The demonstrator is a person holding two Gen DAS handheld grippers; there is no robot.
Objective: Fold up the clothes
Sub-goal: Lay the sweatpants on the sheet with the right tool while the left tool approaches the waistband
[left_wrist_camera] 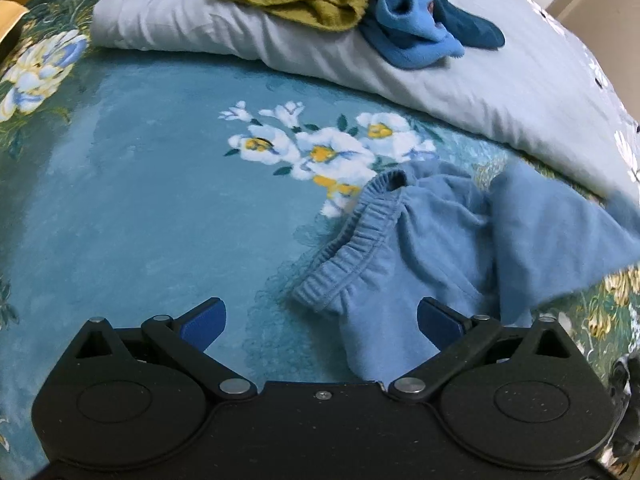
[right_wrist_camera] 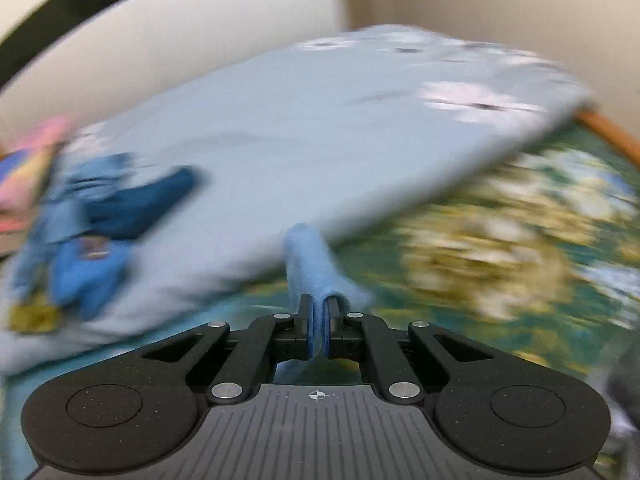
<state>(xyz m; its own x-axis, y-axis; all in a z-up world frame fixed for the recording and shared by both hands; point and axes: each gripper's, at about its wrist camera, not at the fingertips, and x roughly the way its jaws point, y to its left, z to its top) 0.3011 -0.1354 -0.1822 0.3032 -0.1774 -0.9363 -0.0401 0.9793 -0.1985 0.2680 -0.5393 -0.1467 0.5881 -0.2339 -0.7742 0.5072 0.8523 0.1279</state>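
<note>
Light-blue trousers (left_wrist_camera: 440,256) lay crumpled on bed (left_wrist_camera: 140,200) at four o'clock, unfolded; left hand-held gripper (left_wrist_camera: 320,320) gaped wide, empty; right hand-held gripper (right_wrist_camera: 318,332) clamped on their cloth; heap (left_wrist_camera: 340,0) at twelve o'clock awaited folding.

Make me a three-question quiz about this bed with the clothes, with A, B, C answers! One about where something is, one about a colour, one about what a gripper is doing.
1. Where is the clothes pile?
A. on the folded quilt
B. on the floor
C. in a basket

2. What colour are the pants near the left hand-held gripper?
A. red
B. light blue
C. black

3. What is the right hand-held gripper doing?
A. wide open
B. shut on blue cloth
C. holding a book

Answers:
1 A, the pile sits on top of the grey quilt.
2 B, the fabric with the elastic waistband is light blue.
3 B, blue cloth is pinched between its closed fingers.
</note>
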